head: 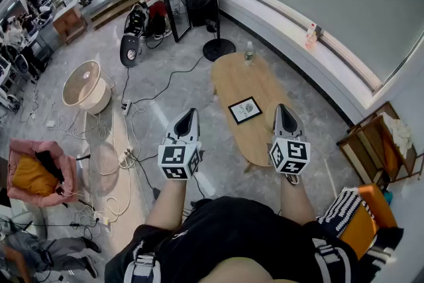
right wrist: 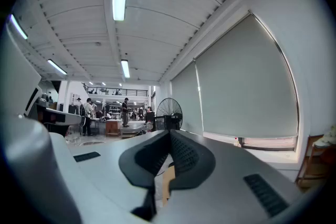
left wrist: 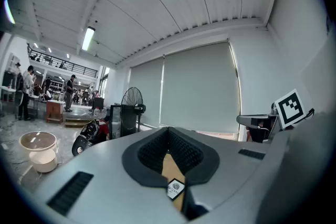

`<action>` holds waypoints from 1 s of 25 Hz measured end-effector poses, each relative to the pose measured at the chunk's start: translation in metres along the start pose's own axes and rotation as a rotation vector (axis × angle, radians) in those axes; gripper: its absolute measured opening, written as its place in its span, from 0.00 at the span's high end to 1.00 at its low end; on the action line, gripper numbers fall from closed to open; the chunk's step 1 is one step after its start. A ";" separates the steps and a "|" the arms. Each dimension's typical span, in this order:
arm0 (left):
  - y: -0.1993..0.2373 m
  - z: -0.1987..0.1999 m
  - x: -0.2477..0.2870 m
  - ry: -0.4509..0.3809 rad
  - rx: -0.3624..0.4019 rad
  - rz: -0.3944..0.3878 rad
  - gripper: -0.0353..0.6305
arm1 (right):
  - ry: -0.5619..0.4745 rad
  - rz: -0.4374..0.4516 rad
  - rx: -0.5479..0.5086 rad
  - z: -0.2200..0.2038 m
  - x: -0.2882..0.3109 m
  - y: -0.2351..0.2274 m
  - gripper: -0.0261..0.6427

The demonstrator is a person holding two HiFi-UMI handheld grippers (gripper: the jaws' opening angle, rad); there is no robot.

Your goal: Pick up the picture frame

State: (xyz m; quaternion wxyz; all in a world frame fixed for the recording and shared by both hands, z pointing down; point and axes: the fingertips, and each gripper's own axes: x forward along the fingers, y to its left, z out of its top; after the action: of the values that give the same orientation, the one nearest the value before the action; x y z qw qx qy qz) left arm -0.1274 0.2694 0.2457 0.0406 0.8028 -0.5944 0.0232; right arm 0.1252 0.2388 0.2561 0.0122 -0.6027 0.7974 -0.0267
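Fingers (left wrist: pixel 152 150) of left gripper (head: pixel 190 113) pressed together, nothing between. Fingers (right wrist: pixel 184 157) of right gripper (head: pixel 284 109) likewise together, empty. Left gripper held off left side of oval light-wood table (head: pixel 233 79), right gripper over its right edge. Black-edged square picture frame (head: pixel 245 109) flat on table's near half, untouched.

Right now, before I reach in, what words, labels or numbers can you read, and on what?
Black-framed picture on the oval wooden table: emblem with a print line beneath, too small to read.
Clear plastic bottle: label blurred, unreadable.
Left tongs and right tongs: black-and-white square markers only, no words.
No text readable.
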 end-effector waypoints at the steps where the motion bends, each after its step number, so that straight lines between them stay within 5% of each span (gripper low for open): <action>1: -0.001 0.001 0.000 0.001 0.002 -0.002 0.92 | -0.001 0.006 -0.002 0.001 -0.001 0.001 0.94; 10: -0.014 0.004 -0.013 0.004 0.016 -0.011 0.92 | 0.011 0.031 0.020 0.000 -0.012 0.008 0.94; 25: 0.033 -0.008 -0.042 -0.003 0.016 -0.065 0.92 | 0.016 -0.005 -0.008 -0.010 -0.015 0.070 0.94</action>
State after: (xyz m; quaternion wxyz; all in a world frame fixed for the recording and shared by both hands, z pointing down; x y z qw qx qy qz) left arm -0.1708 0.3009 0.2509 0.0340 0.8220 -0.5679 0.0254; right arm 0.0614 0.2726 0.2622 0.0035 -0.6043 0.7962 -0.0283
